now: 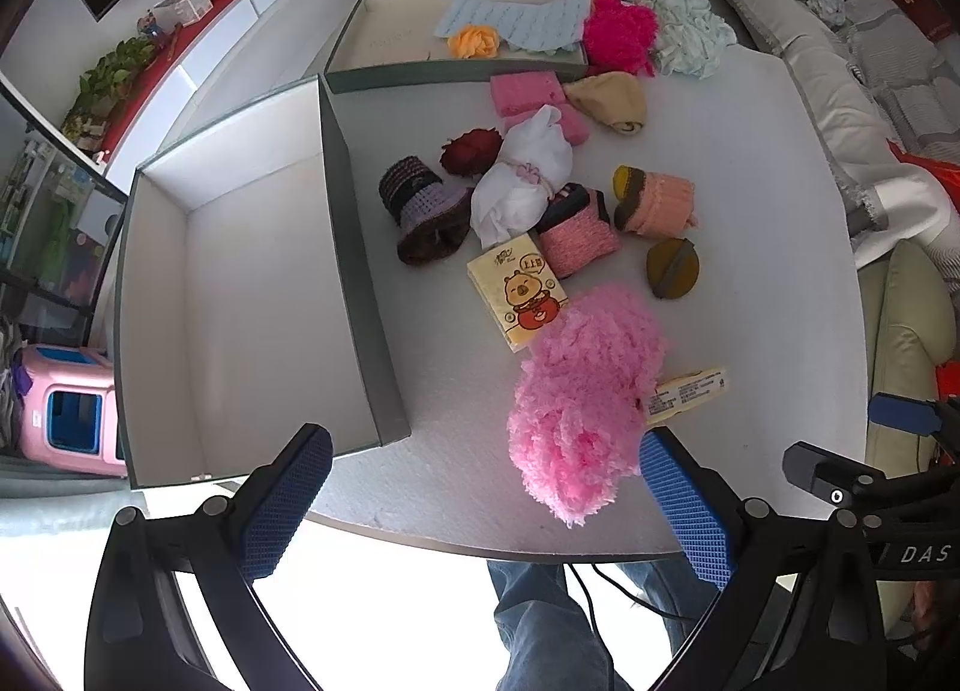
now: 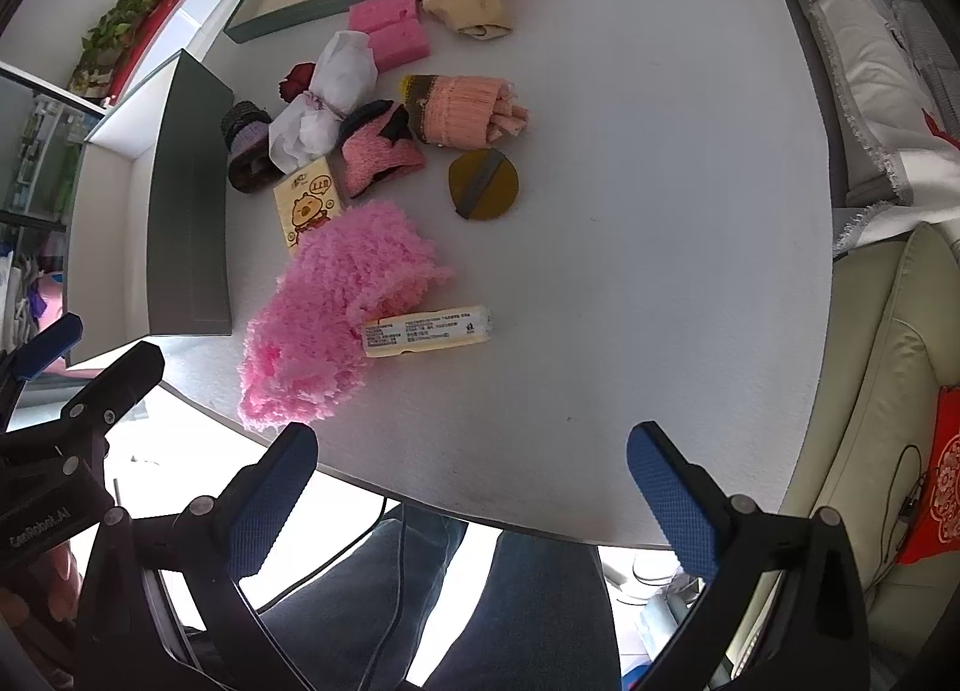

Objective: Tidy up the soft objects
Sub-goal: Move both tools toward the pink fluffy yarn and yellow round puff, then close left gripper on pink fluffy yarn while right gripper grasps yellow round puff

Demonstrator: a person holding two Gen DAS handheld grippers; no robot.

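Soft objects, like the pink fluffy yarn [image 1: 585, 397], mostly lie heaped on the table [image 2: 630, 271] beside the empty grey box [image 1: 252, 295]; sorting has barely begun. Left gripper [image 1: 486, 505] and right gripper [image 2: 474, 505] both hover spread, holding nothing.

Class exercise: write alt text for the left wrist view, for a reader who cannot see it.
The open left gripper hovers at the edge of a white table, just before a fluffy light-pink yarn bundle. An empty grey-green open box sits left; beyond lie a yellow cartoon tissue pack and knitted items.
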